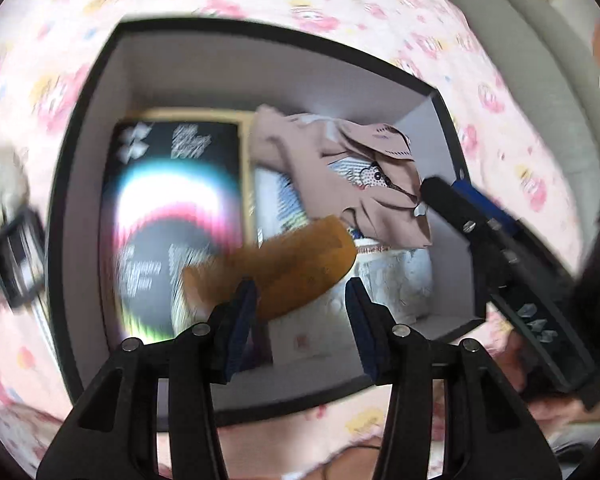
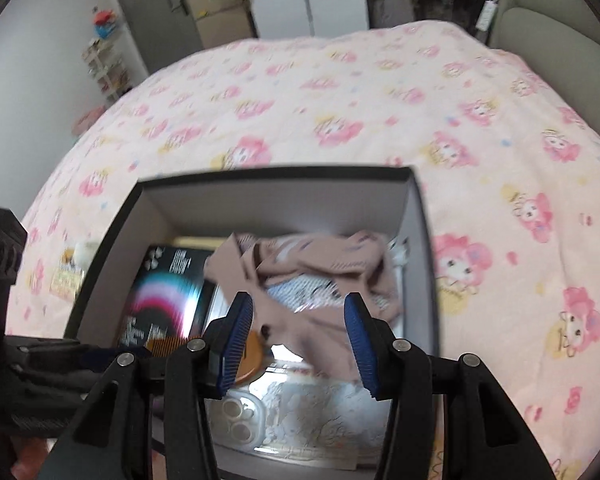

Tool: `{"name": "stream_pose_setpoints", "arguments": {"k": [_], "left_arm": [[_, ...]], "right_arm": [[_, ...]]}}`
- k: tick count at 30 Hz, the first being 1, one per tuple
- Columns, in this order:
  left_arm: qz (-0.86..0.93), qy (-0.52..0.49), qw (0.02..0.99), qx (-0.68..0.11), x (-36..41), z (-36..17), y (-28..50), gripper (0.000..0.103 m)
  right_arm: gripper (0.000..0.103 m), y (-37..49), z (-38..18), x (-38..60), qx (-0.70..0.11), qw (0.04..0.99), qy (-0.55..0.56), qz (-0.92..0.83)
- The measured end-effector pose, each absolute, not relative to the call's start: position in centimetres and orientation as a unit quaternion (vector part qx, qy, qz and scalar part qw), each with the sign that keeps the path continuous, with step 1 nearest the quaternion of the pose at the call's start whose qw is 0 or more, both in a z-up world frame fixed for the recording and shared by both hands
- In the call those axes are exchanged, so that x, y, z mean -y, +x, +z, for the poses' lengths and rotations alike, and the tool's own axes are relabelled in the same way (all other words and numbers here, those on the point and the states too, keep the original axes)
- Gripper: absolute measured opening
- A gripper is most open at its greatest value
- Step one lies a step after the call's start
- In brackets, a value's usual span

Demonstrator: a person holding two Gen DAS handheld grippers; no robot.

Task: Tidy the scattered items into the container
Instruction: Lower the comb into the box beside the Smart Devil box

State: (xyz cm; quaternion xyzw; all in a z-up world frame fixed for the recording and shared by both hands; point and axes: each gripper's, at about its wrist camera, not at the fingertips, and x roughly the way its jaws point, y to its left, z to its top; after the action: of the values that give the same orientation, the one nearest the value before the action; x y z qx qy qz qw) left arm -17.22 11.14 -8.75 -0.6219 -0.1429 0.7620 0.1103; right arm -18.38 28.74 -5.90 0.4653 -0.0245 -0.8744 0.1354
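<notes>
A black box with a grey inside lies on the bed; it also shows in the right wrist view. Inside it are a black book with a pink arc, a beige garment and a white phone case. An orange-brown comb is blurred, just ahead of my open left gripper and over the box; whether it touches the left finger I cannot tell. The comb shows in the right wrist view too. My right gripper is open and empty above the garment.
The pink cartoon-print bedspread surrounds the box. A small black item and a pale fluffy item lie left of the box. A grey headboard stands at the right. Shelves and a door are beyond the bed.
</notes>
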Motion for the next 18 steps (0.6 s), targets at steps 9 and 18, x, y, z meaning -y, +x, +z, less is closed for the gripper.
{"name": "stream_pose_setpoints", "arguments": {"k": [9,18], "left_arm": [[0.761,-0.642,0.096,0.006,-15.6,-10.8,-18.1,0.057],[0.776,-0.625,-0.035,0.072,-7.7,-10.9,-19.4,0.049]], "right_arm": [[0.045,-19.6,-6.5,-30.2,0.061,0.124,0.487,-0.862],[0.045,-19.2,-7.3,-28.7,0.05,0.144,0.495,-0.856]]}}
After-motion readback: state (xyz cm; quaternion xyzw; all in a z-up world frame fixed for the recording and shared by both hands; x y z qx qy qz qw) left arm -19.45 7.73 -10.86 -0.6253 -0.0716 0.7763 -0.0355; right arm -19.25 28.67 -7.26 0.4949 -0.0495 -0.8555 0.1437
